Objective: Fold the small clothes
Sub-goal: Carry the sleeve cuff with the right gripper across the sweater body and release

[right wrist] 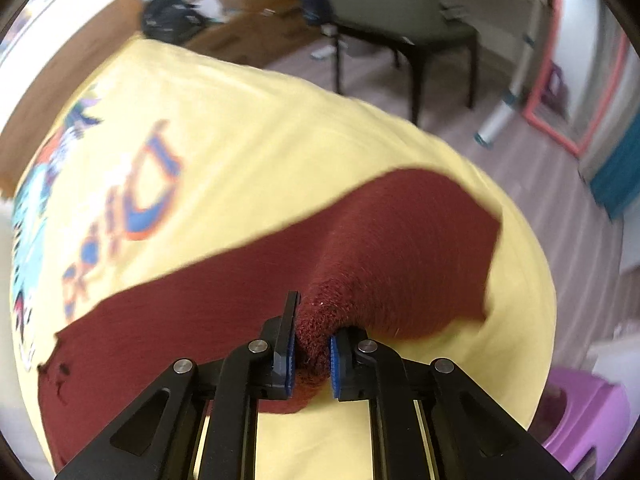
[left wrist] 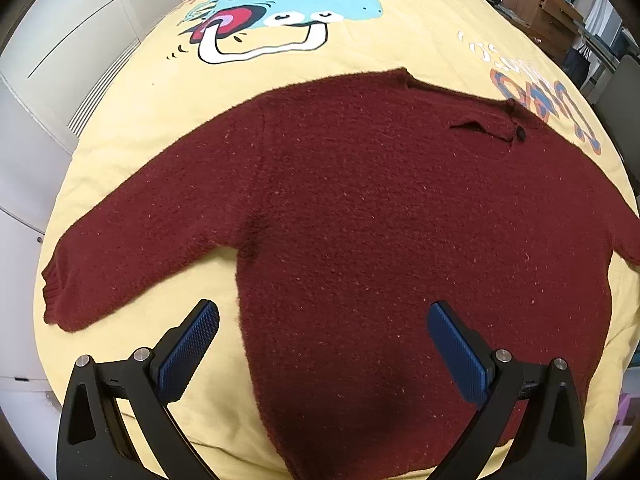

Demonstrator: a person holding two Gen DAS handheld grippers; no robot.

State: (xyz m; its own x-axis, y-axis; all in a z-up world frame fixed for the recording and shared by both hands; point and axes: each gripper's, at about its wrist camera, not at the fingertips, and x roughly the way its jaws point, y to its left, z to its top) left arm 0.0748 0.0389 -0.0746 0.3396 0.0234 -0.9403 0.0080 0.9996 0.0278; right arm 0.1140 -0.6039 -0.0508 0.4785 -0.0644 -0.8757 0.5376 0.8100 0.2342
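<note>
Status: early stage, no fold completed.

Item: 1 dark red knit sweater (left wrist: 380,208) lies spread flat on the yellow cartoon-print bedcover (left wrist: 160,120). Body smooth, neck end farthest from the left wrist cam, hem nearest the cam. In the left wrist view 1 sleeve (left wrist: 132,248) stretches out flat to the picture's left, cuff resting on the cover. No part of the body is doubled over.

Left gripper (left wrist: 322,320): jaws wide apart, blue pads bare, nothing between them. It hangs over the hem area, 1 finger over the cover, the other over the knit. Contact w/ the fabric: none seen.

Right gripper (right wrist: 312,360): jaws narrow, clamped on a bunch of the knit, which bulges up between the pads into a raised ridge. The fabric tents up off the cover at the grip; the cuff end (right wrist: 472,240) beyond trails away towards the bed edge. Judged to be the other sleeve, pinched partway along. View is motion-blurred, so exact grip spot along the sleeve is uncertain.

Done: garment laid out flat; 1 sleeve gripped and lifted.

Left, by my judgement: carry this sleeve in across the body, same for the 2nd sleeve, then fold the body hem-to-neck. Whether other garments await cannot be told; none in view.

Background: chair (right wrist: 400,20) and floor beyond the bed, not involved.
</note>
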